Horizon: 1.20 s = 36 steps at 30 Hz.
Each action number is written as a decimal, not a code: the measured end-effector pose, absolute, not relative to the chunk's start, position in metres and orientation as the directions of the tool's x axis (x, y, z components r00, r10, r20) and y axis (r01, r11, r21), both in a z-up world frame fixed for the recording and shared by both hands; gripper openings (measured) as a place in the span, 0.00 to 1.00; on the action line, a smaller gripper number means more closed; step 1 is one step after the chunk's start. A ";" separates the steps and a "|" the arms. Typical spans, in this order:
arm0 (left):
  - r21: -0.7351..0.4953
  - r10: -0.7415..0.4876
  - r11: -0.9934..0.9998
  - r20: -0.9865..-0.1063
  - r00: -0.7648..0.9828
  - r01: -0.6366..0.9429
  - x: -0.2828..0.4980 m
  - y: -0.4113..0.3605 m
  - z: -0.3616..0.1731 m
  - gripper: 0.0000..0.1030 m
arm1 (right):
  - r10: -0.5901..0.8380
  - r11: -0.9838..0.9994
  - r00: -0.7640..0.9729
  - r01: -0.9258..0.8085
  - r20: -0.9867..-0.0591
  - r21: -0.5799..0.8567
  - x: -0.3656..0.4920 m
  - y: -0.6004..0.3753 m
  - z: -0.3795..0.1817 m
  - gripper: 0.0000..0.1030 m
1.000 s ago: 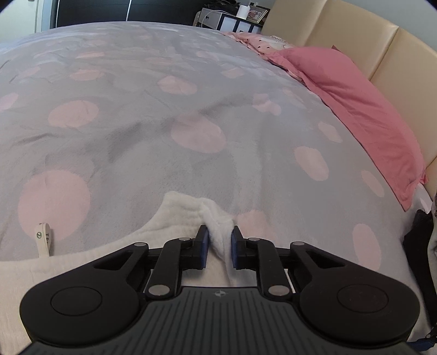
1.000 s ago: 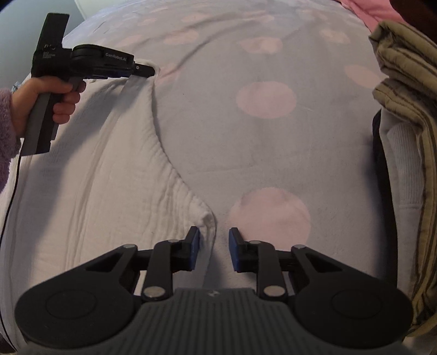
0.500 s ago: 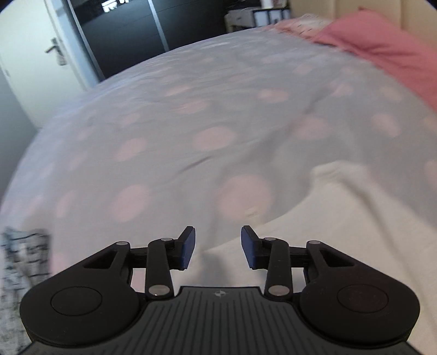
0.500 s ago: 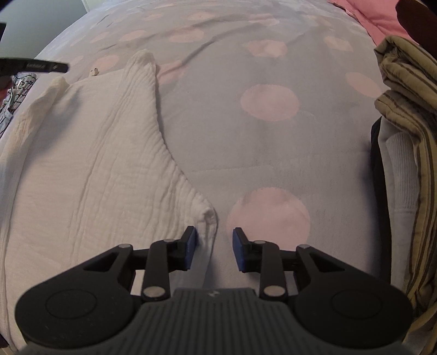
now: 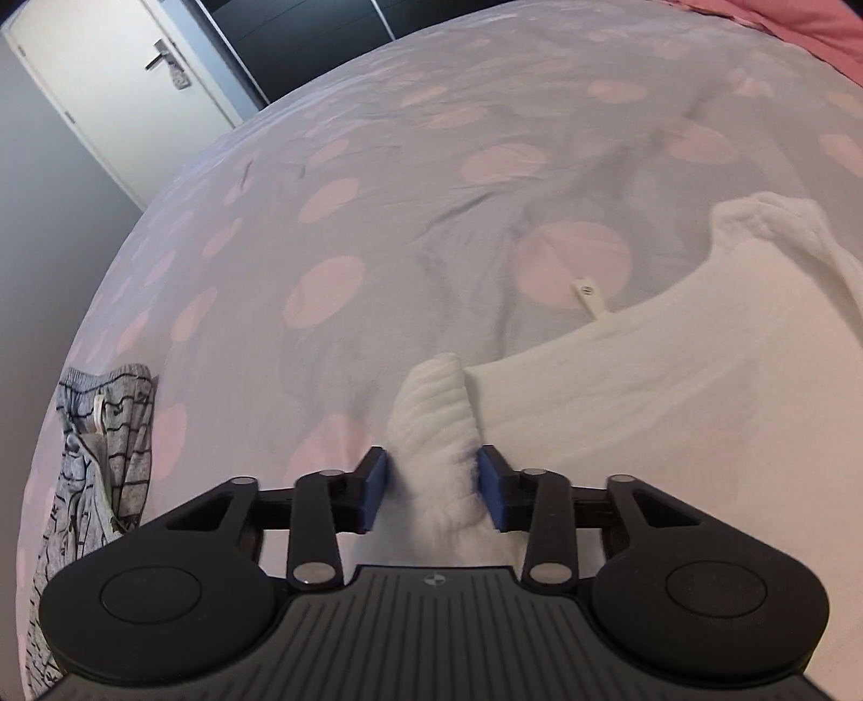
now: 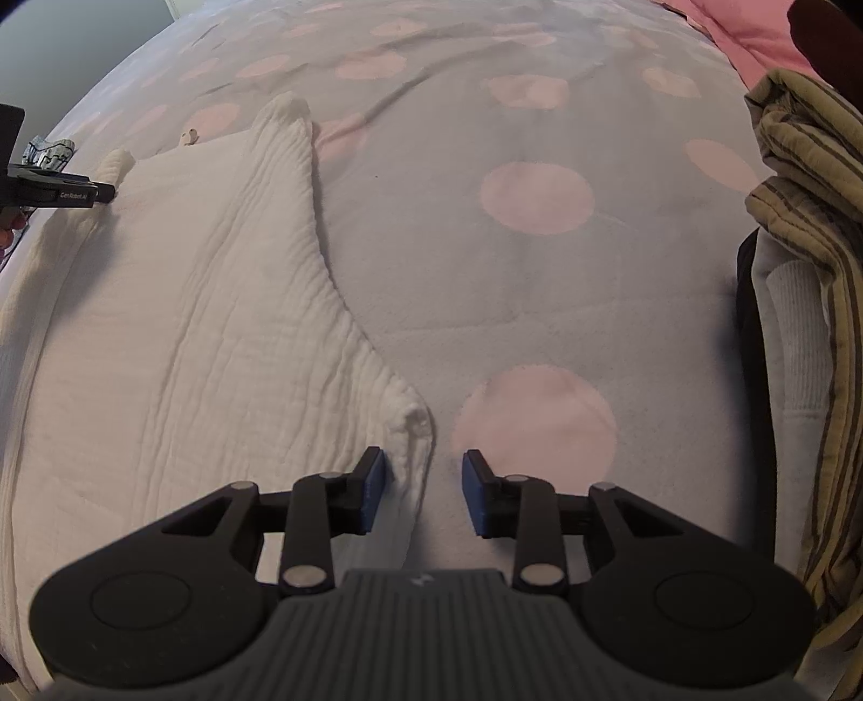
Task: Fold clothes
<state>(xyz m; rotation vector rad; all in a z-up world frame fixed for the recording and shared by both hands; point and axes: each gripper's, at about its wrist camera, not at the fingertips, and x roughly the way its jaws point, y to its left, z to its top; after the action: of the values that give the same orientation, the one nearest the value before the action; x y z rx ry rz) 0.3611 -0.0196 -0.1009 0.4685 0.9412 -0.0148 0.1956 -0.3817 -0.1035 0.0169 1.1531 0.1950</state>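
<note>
A white crinkled garment [image 6: 178, 334] lies spread on the grey bedspread with pink dots [image 6: 534, 269]. In the left wrist view the garment [image 5: 674, 377] fills the right side, and a raised corner of it [image 5: 437, 415] stands between my open left gripper's [image 5: 433, 488] blue pads. My left gripper also shows at the far left of the right wrist view [image 6: 59, 191], at the garment's far corner. My right gripper [image 6: 423, 490] is open over the garment's near corner [image 6: 410, 426], with cloth by its left pad.
A pile of striped olive and white clothes [image 6: 798, 226] lies at the right. A grey patterned garment [image 5: 91, 447] lies at the bed's left edge. A white door [image 5: 124, 81] and pink pillow [image 6: 750, 32] are beyond.
My left gripper let go of the far corner, swung left and now straddles another corner, jaws open. My right gripper opened slightly and stayed put.
</note>
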 end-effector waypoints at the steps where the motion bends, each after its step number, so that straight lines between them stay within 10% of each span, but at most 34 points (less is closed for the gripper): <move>1: 0.377 0.195 0.905 -0.781 0.593 0.199 0.364 -0.014 -0.099 0.15 | 0.165 0.983 0.391 -0.145 -0.905 0.116 0.196 -0.383 -0.104 0.35; 12: 0.391 0.257 0.912 -0.779 0.571 0.123 0.381 -0.006 -0.113 0.14 | 0.168 0.981 0.386 -0.152 -0.907 0.117 0.198 -0.387 -0.107 0.35; 19: 0.370 0.219 0.922 -0.737 0.639 0.110 0.355 -0.002 -0.075 0.42 | 0.163 0.985 0.402 -0.110 -0.901 0.129 0.188 -0.400 -0.093 0.45; 36: 0.152 -0.166 0.863 -0.816 0.554 0.482 0.215 -0.100 0.000 0.42 | 0.379 0.924 0.257 -0.061 -0.889 0.376 0.049 -0.442 -0.097 0.57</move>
<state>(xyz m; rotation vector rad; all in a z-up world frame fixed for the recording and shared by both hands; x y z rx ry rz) 0.2150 -0.1005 -0.0002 0.3831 0.9087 -0.3940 0.0493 -0.4416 -0.0965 0.2894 1.2803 0.3039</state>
